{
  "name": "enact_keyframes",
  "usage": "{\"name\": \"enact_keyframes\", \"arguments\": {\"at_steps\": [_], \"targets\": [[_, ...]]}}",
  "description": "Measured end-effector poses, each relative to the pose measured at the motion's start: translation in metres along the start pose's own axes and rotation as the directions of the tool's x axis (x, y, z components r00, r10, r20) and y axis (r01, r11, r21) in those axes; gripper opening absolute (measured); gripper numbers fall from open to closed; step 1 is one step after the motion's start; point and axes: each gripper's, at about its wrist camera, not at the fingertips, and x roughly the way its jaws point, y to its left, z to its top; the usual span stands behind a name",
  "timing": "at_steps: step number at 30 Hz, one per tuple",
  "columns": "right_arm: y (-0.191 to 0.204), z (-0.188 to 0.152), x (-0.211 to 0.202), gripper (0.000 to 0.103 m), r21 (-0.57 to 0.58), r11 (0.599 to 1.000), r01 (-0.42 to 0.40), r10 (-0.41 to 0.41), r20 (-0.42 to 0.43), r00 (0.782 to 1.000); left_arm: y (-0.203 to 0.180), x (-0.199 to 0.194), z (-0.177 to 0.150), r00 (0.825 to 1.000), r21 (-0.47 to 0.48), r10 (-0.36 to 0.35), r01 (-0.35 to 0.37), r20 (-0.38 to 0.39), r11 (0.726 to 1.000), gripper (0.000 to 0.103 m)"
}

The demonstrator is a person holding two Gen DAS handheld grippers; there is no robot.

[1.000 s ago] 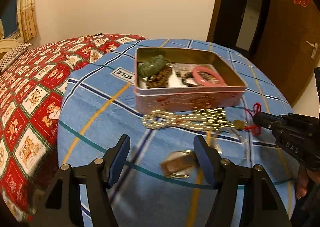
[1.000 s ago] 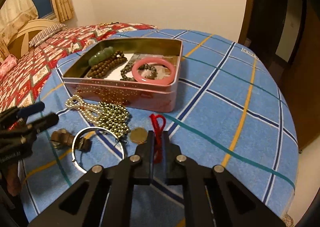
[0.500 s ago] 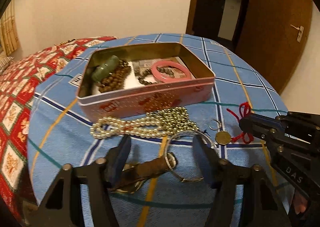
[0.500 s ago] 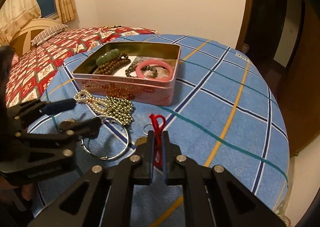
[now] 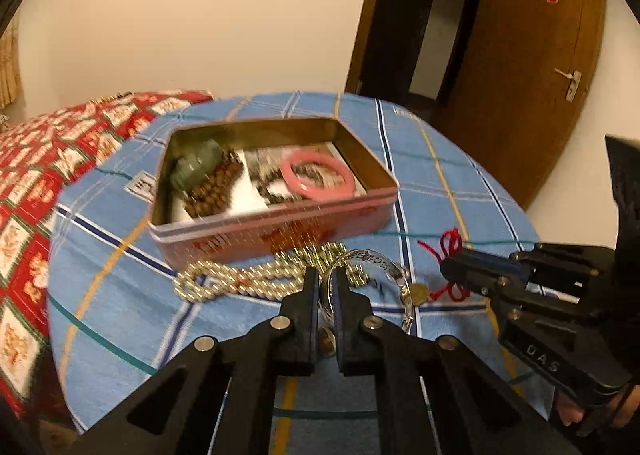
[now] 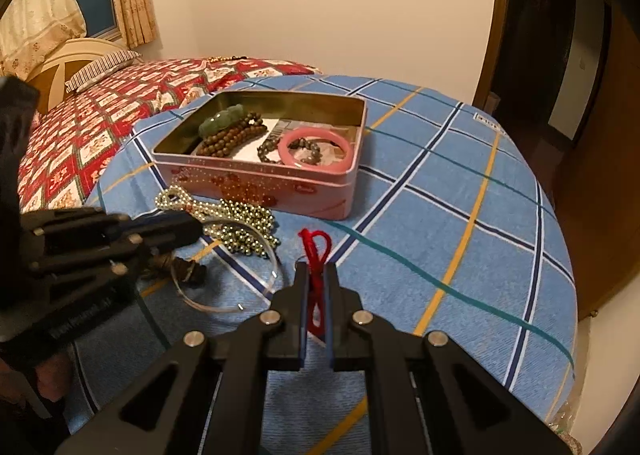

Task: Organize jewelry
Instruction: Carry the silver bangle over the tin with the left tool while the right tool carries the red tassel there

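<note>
— While the pink tin [image 6: 256, 185] sits open on the blue checked cloth [image 6: 460, 191], where are the tongs?

— Left gripper [image 5: 324, 279]: jaws have just been closing, now pinched on the rim of the silver bangle [image 5: 376, 261], which stands tilted up off the cloth, just in front of the tin. Right gripper [image 6: 316, 275]: jaws together on the red cord [image 6: 316, 243]; a gold coin charm [image 5: 418, 292] hangs on that cord, seen from the left wrist.

— Loose pieces?

— Pearl strand [image 6: 216, 211] heaped against the tin's front wall, touching the bangle. A brown piece [image 6: 188, 269] lies under the left gripper; too blurred to name.

— Inside the tin?

— Green jade bangle [image 6: 222, 123] and brown bead strand [image 6: 232, 139] at the left end, pink bangle [image 6: 316, 151] at the right over a darker bead bracelet [image 6: 272, 147].

— Surroundings?

— Red patterned bedspread [image 6: 80, 143] to the left.
</note>
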Motion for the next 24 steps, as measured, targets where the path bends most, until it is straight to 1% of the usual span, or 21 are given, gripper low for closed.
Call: {"name": "enact_keyframes", "arguments": {"at_steps": [5,8,12,19,24], "targets": [[0.002,0.004,-0.004,0.009,-0.014,1.000,0.018,-0.018,0.016,1.000,0.007,-0.018,0.011,0.997,-0.002,0.053,-0.053,0.061,0.999,0.005],[0.002,0.007,-0.008,0.009,-0.021,0.999,0.029,-0.028,0.030,0.999,0.010,-0.028,0.017,0.988,0.009,0.111,-0.113,0.103,0.994,0.005],[0.001,0.012,-0.014,0.009,-0.038,0.998,0.051,-0.050,0.050,0.997,0.016,-0.037,0.023,0.971,0.023,0.190,-0.195,0.145,0.981,0.005],[0.001,0.025,-0.019,0.009,-0.067,0.994,0.082,-0.077,0.079,0.994,0.029,-0.035,0.033,0.952,0.026,0.258,-0.266,0.167,0.964,0.005],[0.001,0.042,-0.020,0.009,-0.086,0.992,0.091,-0.081,0.106,0.991,0.038,-0.029,0.046,0.945,0.021,0.279,-0.286,0.173,0.958,0.005]]}}
